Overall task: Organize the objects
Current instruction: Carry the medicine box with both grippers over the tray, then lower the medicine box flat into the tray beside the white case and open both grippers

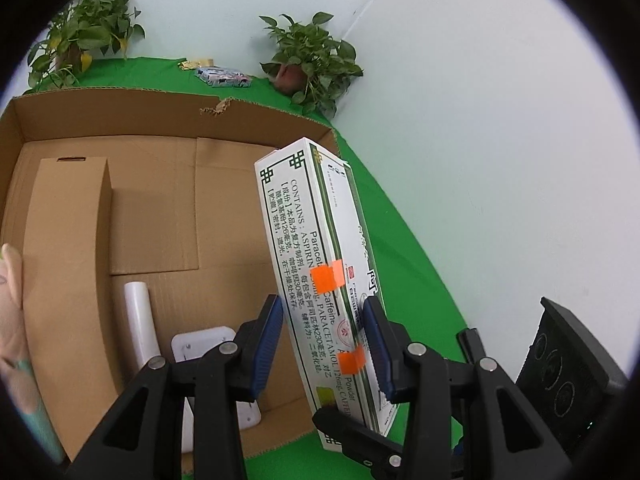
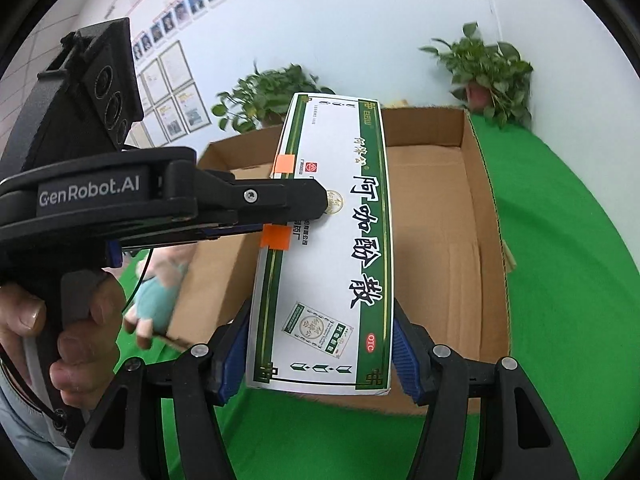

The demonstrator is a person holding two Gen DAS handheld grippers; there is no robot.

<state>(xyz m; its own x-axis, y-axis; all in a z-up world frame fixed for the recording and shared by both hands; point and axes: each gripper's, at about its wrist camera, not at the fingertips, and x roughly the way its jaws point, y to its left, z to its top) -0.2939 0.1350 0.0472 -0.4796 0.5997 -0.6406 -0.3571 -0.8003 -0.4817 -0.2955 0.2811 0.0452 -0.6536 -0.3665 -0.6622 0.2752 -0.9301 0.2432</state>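
Note:
A long white and green medicine box (image 1: 316, 256) with orange tape tabs is held in the air above an open cardboard carton (image 1: 120, 200). My left gripper (image 1: 326, 340) is shut on the box across its thin sides. My right gripper (image 2: 320, 356) is shut on the same box (image 2: 332, 240) at its near end, across its wide face. In the right wrist view the left gripper (image 2: 316, 208) reaches in from the left and clamps the box's edge. The carton (image 2: 440, 208) lies just beyond and below the box.
Inside the carton lie a white tube (image 1: 140, 316), a white flat device (image 1: 204, 344) and a brown inner box (image 1: 64, 280). A plush toy (image 2: 156, 296) sits at the carton's left side. Potted plants (image 1: 312, 60) and a small packet (image 1: 222, 77) stand on the green cloth (image 2: 560, 280) behind.

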